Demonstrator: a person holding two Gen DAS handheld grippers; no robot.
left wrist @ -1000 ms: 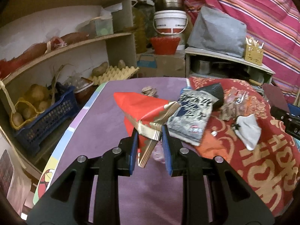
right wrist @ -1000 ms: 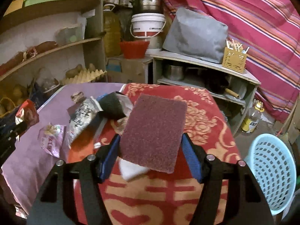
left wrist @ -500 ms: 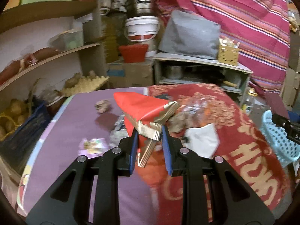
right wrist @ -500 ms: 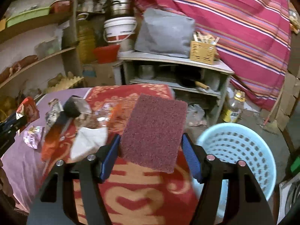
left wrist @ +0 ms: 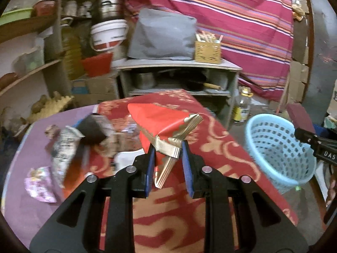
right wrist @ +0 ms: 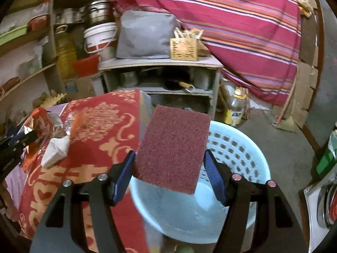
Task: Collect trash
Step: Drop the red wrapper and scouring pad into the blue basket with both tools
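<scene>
At the centre of the right wrist view, the right gripper [right wrist: 169,168] pinches a maroon scouring pad [right wrist: 172,151] by its side edges above the open mouth of the pale blue basket [right wrist: 242,160], which fills the lower middle of the frame. In the left wrist view the left gripper [left wrist: 168,162] is clamped on a red and gold wrapper [left wrist: 162,124] over the red cloth [left wrist: 221,147], the basket at right, and more wrappers [left wrist: 63,147] lie at left.

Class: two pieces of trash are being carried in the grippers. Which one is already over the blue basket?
The maroon scouring pad, held in the right gripper, is above the light blue basket. The red-and-gold wrapper in the left gripper is above the table.
</scene>
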